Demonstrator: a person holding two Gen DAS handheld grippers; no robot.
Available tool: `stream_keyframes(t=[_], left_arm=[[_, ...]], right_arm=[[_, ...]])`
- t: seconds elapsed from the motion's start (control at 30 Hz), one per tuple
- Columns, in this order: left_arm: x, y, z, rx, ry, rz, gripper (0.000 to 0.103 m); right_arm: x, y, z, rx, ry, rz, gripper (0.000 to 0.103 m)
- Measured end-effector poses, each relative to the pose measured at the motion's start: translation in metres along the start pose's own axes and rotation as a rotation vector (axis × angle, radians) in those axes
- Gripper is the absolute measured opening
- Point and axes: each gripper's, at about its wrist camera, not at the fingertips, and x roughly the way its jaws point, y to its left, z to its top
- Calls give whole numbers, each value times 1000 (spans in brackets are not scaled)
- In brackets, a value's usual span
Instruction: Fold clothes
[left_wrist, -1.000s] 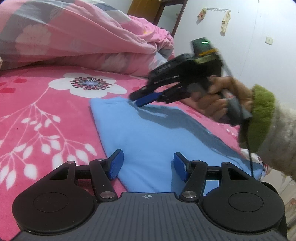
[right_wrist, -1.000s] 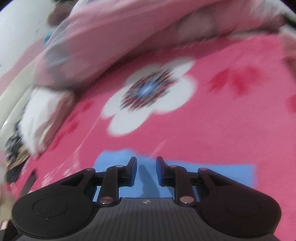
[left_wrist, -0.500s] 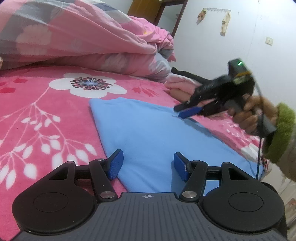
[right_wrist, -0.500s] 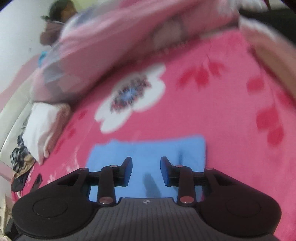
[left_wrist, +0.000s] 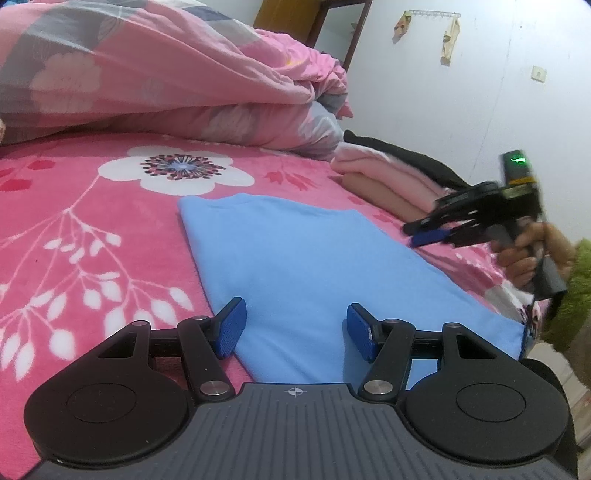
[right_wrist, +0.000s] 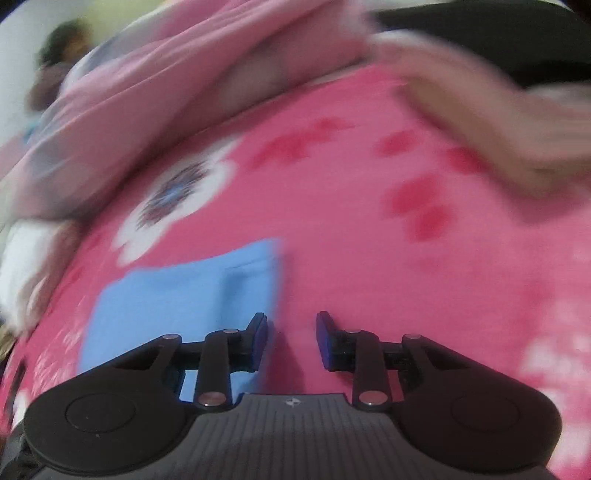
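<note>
A light-blue folded garment (left_wrist: 314, 266) lies flat on the pink flowered bedsheet (left_wrist: 92, 221). My left gripper (left_wrist: 293, 328) hovers open over its near edge, with nothing between the blue pads. My right gripper (left_wrist: 417, 234), held by a hand (left_wrist: 524, 258) in a green cuff, sits just past the garment's right edge. In the blurred right wrist view, the right gripper (right_wrist: 291, 339) is open over bare pink sheet. There the blue garment (right_wrist: 177, 295) lies to its left, and nothing is between its jaws.
A bunched pink and grey quilt (left_wrist: 166, 85) fills the back of the bed. A stack of folded pink clothes (left_wrist: 388, 173) with a black garment (left_wrist: 406, 155) behind it lies at the back right. The bed ends just right of the blue garment.
The right gripper has swept to the right, from above the blue garment to beyond its right edge, and its jaws stand a little wider. The left gripper has not moved.
</note>
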Motion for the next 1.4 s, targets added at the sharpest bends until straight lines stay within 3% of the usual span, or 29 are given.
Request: stream_keyframes(t=[0.1,0.27,0.37,0.43,0.5,0.63,0.77,0.9,1.03,1.13,1.23,1.3,1.4], left_arm=[[0,-1,-1,4,1,5,61],[1,-4,0,14,8,17,61],[0,-5,0,15,10,18,61],[0,-4,0,14,11,18,61],[0,-4,1,13,12,18,61],[0,-5,2,16,16,22,61],[0,-6,2,20,20,26,61],[0,-4,2,11,18,18,61],[0,-3,3,2,18,8,61],[0,-2,3,2,17,7,61],[0,-2,3,2,17,9,61],[0,-2,3,3,17,9,61],[0,-1,3,1,17,6,61]], right_arm=[[-34,-1,-11,-35,-81,-2,32],[-43,39,-55,-179,-38,126,31],[-37,28,-77,-154,19,27,30],[-54,4,-84,-37,-15,28,29],[-77,-5,-91,17,-64,-28,31],[-97,15,-104,7,-112,49,31],[-79,53,-111,-129,-107,107,31],[-69,46,-121,-140,-53,7,28],[-97,34,-129,-67,-93,-59,31],[-109,42,-129,-52,-130,-20,31],[-98,72,-126,-135,-148,56,31],[-82,85,-124,-157,-129,137,31],[-66,78,-127,-113,-84,162,31]])
